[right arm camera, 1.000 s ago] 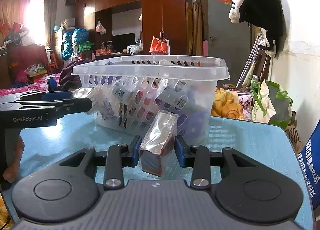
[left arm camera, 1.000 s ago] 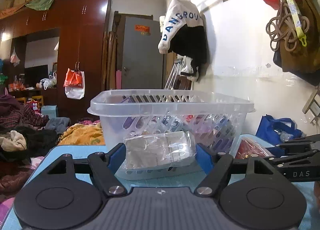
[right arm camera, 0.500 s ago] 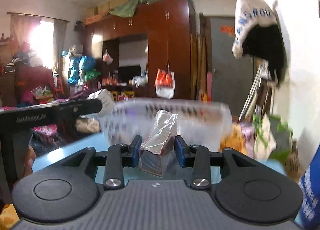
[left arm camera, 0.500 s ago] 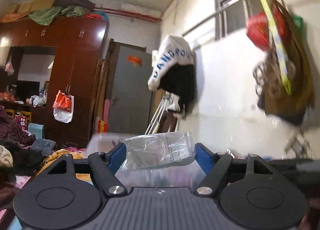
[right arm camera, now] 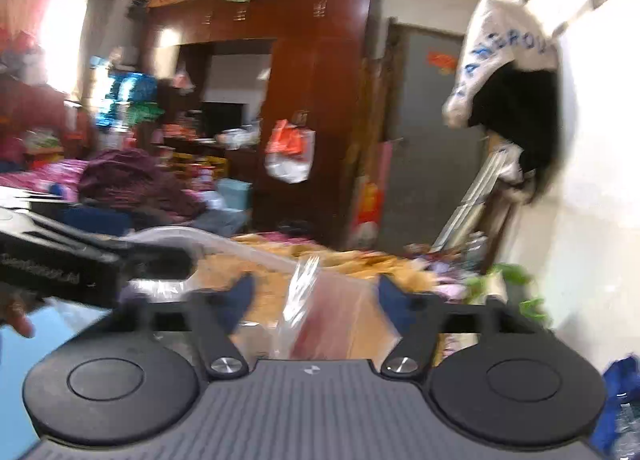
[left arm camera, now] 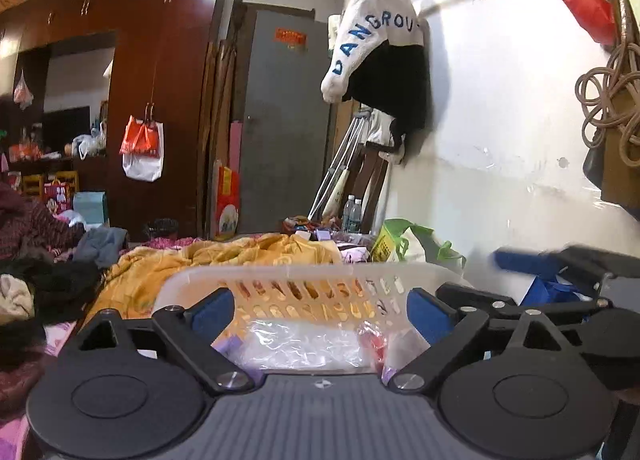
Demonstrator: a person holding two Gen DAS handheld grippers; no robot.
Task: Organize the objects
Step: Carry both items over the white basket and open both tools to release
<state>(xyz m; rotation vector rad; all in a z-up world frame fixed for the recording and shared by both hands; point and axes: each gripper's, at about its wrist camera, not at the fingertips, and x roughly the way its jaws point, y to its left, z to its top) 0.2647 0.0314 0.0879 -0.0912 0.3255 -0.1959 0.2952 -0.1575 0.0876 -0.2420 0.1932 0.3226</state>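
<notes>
Clear plastic packet (left arm camera: 304, 344), crinkled and see-through, lies in our white slotted laundry basket (left arm camera: 280, 280), its long axis running left to right across the left wrist view. It sits low between the blue pads of our left gripper (left arm camera: 320, 310), and neither pad touches it; those jaws stand wide and are opening. Our gripper's dark body cuts off the packet's near edge, and we cannot read anything printed on it. Beside it on the right lies a small red-and-clear wrapper (left arm camera: 374, 340), also partly hidden. Only the basket's far rim and the upper row of slots show; its floor and near wall are out of sight. In the right wrist view, which is blurred, a second packet (right arm camera: 320, 312), clear film over something reddish brown, stands roughly upright with its long axis running up and down and its crimped top tilted slightly left. It sits between the blue pads of our right gripper (right arm camera: 314, 296), whose jaws are opening with a gap on both sides; we cannot tell what the packet rests on, since its lower end is hidden. At the far left of that view the other gripper's black body crosses in front of the basket rim, with fingers (right arm camera: 16, 320) showing beneath it.
</notes>
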